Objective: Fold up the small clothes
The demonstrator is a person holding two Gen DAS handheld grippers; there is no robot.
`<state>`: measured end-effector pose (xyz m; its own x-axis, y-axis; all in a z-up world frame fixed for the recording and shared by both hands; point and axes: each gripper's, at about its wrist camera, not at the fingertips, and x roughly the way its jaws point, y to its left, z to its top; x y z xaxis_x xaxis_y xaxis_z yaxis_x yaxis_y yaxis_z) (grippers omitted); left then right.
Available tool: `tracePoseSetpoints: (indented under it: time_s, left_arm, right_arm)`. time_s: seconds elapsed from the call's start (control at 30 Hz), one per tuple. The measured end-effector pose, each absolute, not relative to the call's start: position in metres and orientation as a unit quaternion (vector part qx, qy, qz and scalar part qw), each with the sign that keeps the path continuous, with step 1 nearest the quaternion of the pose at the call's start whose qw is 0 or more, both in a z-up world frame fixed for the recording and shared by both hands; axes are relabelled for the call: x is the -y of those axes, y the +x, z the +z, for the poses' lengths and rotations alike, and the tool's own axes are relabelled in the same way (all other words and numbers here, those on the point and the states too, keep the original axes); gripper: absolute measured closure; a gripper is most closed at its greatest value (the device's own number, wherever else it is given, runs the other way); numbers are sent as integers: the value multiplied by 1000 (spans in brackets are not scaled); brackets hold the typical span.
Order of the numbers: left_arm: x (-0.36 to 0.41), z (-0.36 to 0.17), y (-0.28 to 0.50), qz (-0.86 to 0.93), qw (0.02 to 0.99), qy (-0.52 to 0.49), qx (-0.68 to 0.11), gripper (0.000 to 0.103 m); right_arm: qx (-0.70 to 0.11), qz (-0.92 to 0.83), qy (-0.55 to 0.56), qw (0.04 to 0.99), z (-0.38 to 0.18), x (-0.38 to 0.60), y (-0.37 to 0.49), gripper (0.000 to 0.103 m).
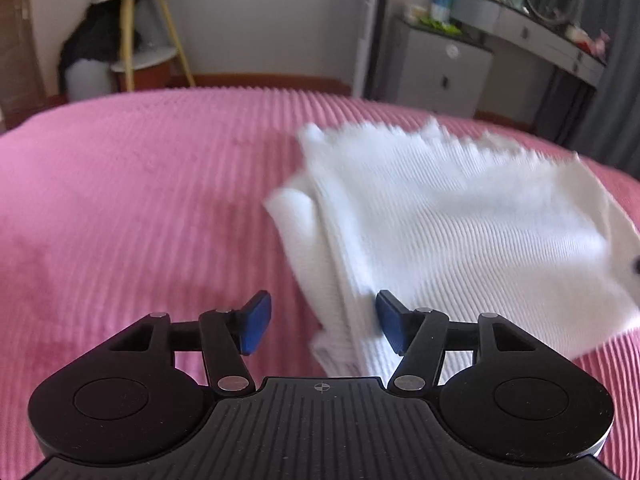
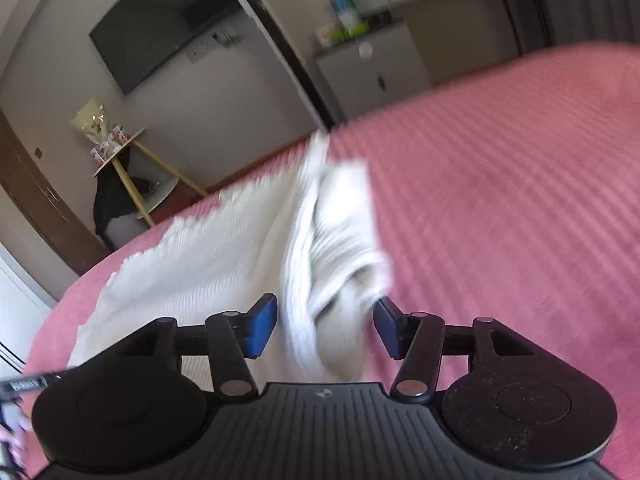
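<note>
On the pink bedspread (image 1: 140, 184) lies the white garment (image 1: 460, 232), partly folded, with the left gripper (image 1: 323, 322) spread apart at its near edge and the right gripper (image 2: 325, 326) spread apart around a bunched fold.

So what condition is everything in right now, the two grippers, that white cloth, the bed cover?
Left gripper: open, holding nothing, its right finger over the cloth's edge.
Right gripper: open, a bunched fold of cloth between its fingers, not clamped.
White cloth: partly folded, layers stacked along one side, lying on the bed.
Pink bed cover: spread flat under the cloth.
</note>
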<state>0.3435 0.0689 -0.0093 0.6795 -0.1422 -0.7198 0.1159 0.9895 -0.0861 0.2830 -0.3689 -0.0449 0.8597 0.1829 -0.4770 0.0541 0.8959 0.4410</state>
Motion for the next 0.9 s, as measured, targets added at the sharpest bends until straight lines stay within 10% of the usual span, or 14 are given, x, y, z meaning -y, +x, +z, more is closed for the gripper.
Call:
tracePoseSetpoints:
  time_s: [0.3,0.5,0.6,0.9]
  left_arm:
    - [-60,15,399,-61,933,-34,-353,40]
    - [-50,-18,447,-48,911,-49,-407,75]
    - [-51,-18,449,-52,917,-58,-391,95]
    - [-30,25,440,-46,967,-4,-249,97]
  right_arm:
    - [-239,36,119,963,-9,343,353,49]
    - [-290,27,68,954,-19,328,415,68]
    - [-286,48,64,955,-23,327,418,95]
    - [-130,13,1,991,17,313,398,97]
